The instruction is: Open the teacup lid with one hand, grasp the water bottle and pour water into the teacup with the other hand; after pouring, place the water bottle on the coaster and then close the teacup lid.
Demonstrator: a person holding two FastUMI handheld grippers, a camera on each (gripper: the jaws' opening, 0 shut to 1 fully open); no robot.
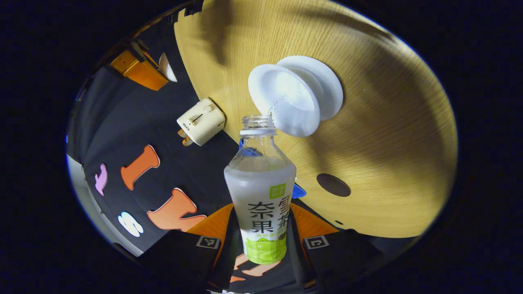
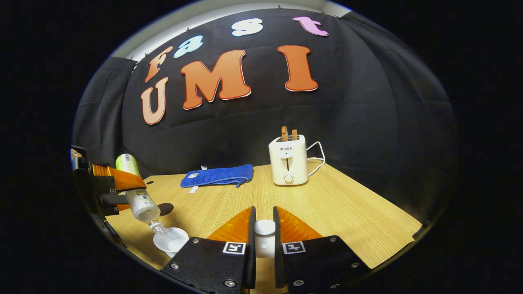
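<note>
In the left gripper view my left gripper [image 1: 261, 212] is shut on a clear water bottle [image 1: 261, 192] with a green-and-white label. The uncapped bottle is tipped, and a thin stream of water runs from its mouth into the white teacup [image 1: 291, 102] on its saucer [image 1: 327, 81]. A dark round coaster [image 1: 333, 184] lies on the wooden table beside the cup. The right gripper view shows the tilted bottle [image 2: 141, 202] over the cup [image 2: 170, 241] at far left, held by the left gripper [image 2: 118, 179]. My right gripper [image 2: 264, 210] is shut on the white teacup lid [image 2: 264, 237], away from the cup.
A cream toaster [image 2: 288, 160] with two slices in it stands at the back of the wooden table [image 2: 347, 212], its cord trailing right. A folded blue cloth [image 2: 218, 176] lies left of it. The coaster [image 2: 165, 209] sits just behind the cup.
</note>
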